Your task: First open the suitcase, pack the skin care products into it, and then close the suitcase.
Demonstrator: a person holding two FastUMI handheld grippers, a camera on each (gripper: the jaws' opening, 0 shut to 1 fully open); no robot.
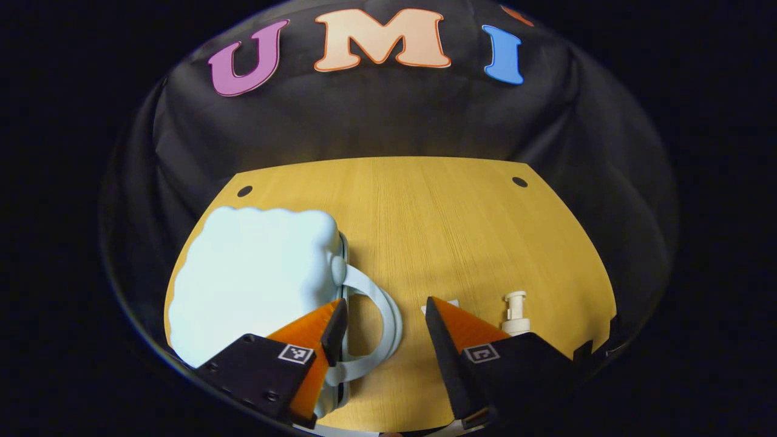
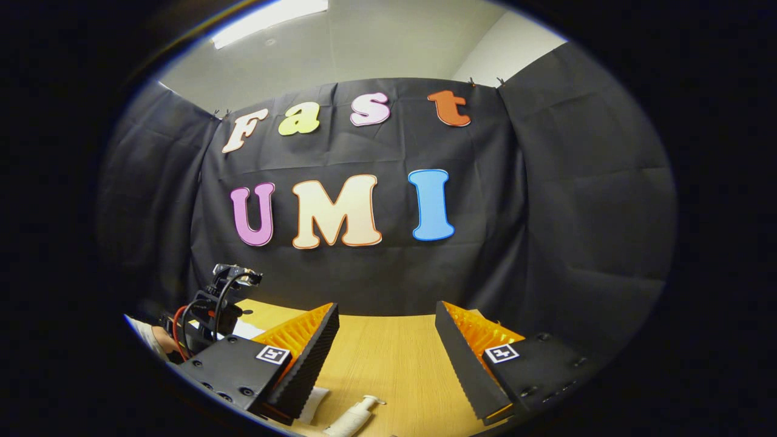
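Black cloth hangs in soft folds behind a bench (image 1: 461, 230) of pale yellow wood with fine straight grain and two small dark round holes near its far corners. In the left gripper view we count one suitcase (image 1: 255, 285): a small, pale blue-white case with a smooth, softly rippled shell and rounded corners, lying closed on the left part of the bench. One curved loop handle (image 1: 385, 315) of the same pale material arcs out from its right edge. The left gripper (image 1: 382, 328) hovers over that handle with its two wedge-shaped fingers spread apart, clamping nothing; the left finger overlaps the case's edge, but we cannot tell whether it touches.

To the right of the suitcase, well apart from it, we see one pump bottle (image 1: 516, 315), cream-white and smooth, standing upright with a stepped cylindrical pump head, its body partly hidden behind the right finger.

In the right gripper view, the right gripper (image 2: 385, 358) is raised above the bench, released, its two ridged fingers wide apart with bare wood between them. Below it lies one white tube-like bottle (image 2: 355, 416) on its side. At far left we make out the other gripper's housing (image 2: 215, 303), with looping cables.
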